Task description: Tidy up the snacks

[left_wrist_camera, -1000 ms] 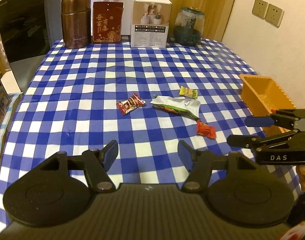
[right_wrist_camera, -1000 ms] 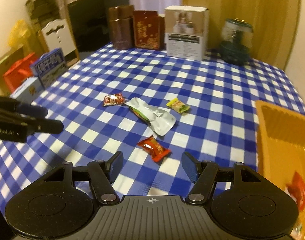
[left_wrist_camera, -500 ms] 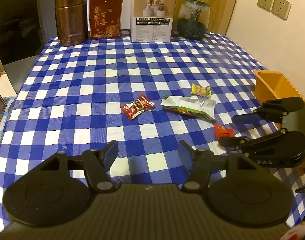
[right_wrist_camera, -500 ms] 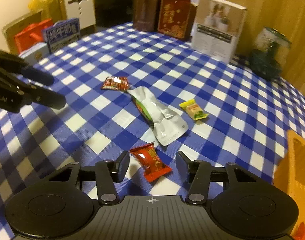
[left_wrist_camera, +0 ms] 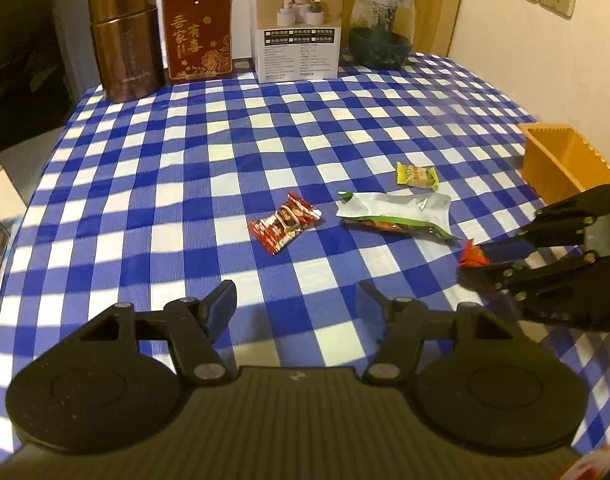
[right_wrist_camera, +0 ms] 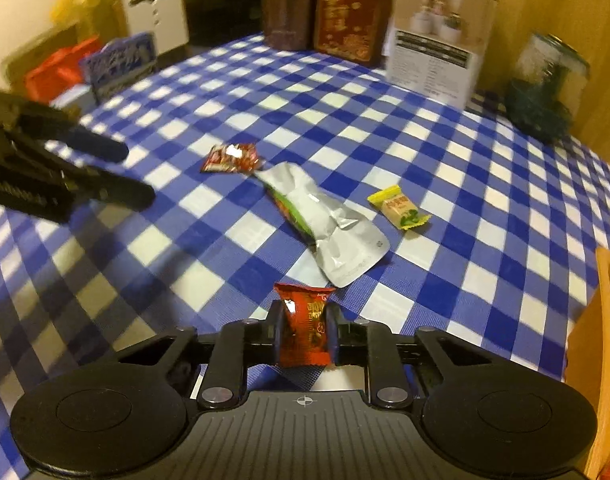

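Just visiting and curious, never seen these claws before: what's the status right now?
Right claw shut on red candy. Left claw open, empty, over the tablecloth. Three snacks loose; orange bin at right, path clear.

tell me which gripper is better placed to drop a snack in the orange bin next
Right. The right gripper is already shut on the red candy, with the orange bin beside it. The left gripper is open, holding nothing.

The checked tablecloth point(left_wrist_camera: 177, 184) looks finely ribbed and slightly shiny. The silver pouch point(right_wrist_camera: 333, 228) is crinkled glossy foil; the red candy wrapper point(right_wrist_camera: 307, 326) is shiny plastic. The orange tray point(left_wrist_camera: 561, 160) looks matt plastic with ridged walls.
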`<state>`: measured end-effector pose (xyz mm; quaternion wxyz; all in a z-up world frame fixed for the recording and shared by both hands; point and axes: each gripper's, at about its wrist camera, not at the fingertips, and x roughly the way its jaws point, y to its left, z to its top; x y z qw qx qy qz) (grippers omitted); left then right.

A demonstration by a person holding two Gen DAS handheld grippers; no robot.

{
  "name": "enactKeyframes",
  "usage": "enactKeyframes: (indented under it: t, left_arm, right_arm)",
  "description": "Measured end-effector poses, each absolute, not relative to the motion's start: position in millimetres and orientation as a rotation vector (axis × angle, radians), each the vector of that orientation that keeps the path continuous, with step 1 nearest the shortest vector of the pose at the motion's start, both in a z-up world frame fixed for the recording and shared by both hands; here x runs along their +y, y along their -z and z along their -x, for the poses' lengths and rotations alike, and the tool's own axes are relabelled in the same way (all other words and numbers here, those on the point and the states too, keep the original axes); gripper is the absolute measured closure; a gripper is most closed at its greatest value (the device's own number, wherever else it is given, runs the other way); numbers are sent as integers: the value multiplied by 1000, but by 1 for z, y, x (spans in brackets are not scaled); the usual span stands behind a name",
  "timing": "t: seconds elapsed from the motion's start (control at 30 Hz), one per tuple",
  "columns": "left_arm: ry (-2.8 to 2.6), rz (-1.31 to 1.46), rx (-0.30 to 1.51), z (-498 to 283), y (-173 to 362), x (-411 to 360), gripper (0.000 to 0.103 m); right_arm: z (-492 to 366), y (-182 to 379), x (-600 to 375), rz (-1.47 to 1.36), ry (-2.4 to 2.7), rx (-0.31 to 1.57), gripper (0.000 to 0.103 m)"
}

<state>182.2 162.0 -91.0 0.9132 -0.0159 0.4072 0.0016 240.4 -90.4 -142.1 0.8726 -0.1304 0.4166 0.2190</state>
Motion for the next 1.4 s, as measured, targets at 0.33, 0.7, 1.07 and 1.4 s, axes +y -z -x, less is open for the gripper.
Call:
enactKeyframes:
  t: [0.33, 0.7, 1.07, 1.4]
  left_arm:
    - [82, -128, 813, -220, 107, 168, 41]
    - [156, -183, 799, -255, 118, 172, 51]
    - [201, -210, 858, -270, 125, 168, 78]
    - [110, -69, 878, -238, 119, 162, 83]
  right_arm:
    - [-240, 132, -105, 144, -368, 868, 82]
    - [-239, 138, -117, 100, -317, 880, 82]
    - [-239, 134, -128, 20, -220, 882, 82]
    - [-232, 125, -127, -12, -205, 871, 82]
